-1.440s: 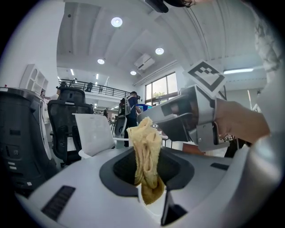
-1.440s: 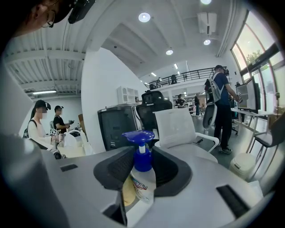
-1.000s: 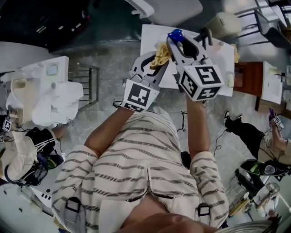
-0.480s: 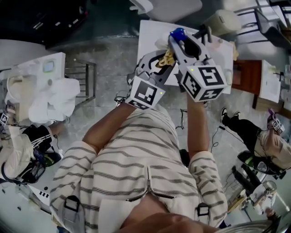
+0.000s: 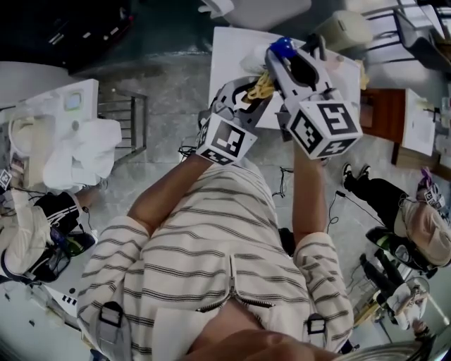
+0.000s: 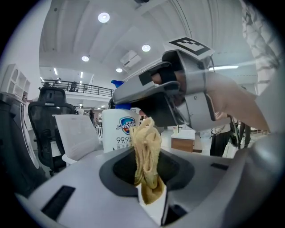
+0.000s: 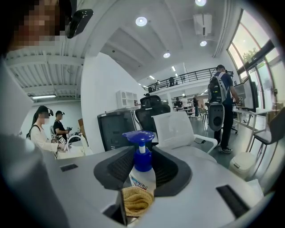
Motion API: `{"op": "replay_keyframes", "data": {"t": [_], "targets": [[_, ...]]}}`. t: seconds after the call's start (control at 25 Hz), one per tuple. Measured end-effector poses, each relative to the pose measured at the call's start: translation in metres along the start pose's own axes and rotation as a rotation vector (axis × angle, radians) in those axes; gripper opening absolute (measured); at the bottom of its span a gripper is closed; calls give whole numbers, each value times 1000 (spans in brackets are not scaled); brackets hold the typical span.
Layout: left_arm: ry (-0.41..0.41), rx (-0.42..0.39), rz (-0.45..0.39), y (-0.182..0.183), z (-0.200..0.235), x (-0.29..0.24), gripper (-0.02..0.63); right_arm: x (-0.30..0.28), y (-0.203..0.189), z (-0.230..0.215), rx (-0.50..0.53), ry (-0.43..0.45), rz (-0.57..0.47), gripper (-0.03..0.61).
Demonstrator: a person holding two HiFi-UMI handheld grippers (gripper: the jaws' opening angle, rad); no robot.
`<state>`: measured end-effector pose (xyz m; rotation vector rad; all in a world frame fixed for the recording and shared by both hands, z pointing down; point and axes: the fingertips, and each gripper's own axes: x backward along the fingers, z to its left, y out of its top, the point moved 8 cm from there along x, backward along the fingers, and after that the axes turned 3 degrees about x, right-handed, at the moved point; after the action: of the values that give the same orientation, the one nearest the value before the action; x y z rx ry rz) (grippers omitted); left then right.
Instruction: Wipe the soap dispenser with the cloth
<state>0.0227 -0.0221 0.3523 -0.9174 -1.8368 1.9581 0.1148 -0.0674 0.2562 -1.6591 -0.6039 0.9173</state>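
Note:
In the head view my right gripper (image 5: 283, 62) is shut on the soap dispenser (image 5: 285, 48), a white bottle with a blue pump, and holds it above the white table (image 5: 231, 51). The right gripper view shows the dispenser (image 7: 142, 165) upright between my jaws, with the yellow cloth (image 7: 137, 200) against its lower part. My left gripper (image 5: 251, 93) is shut on the cloth (image 5: 261, 86), which is bunched and lies against the bottle's side. In the left gripper view the cloth (image 6: 147, 156) stands up from my left gripper (image 6: 150, 196), and the dispenser (image 6: 119, 132) is just behind it, under the right gripper (image 6: 178, 98).
A light office chair (image 5: 262, 10) stands at the table's far side, with a pale bin (image 5: 345, 31) beside it. A wooden cabinet (image 5: 385, 120) is to the right. A second table with white bundles (image 5: 67, 144) and a metal rack (image 5: 128, 120) are on the left. People sit at both sides.
My left gripper has shifted a little to the right and downward with the cloth, closer along the bottle. The right gripper keeps the dispenser in much the same place.

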Motion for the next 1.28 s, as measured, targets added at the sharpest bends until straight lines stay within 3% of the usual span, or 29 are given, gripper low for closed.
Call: {"op": "replay_keyframes", "data": {"t": [0.92,1.28], "targets": [[40,9,-18,7,4,16,100,32,2,-13,-9,-49,-23,127],[40,18,-34,13,14,23,100,37,1,-13,11,-30,-34,127]]}}
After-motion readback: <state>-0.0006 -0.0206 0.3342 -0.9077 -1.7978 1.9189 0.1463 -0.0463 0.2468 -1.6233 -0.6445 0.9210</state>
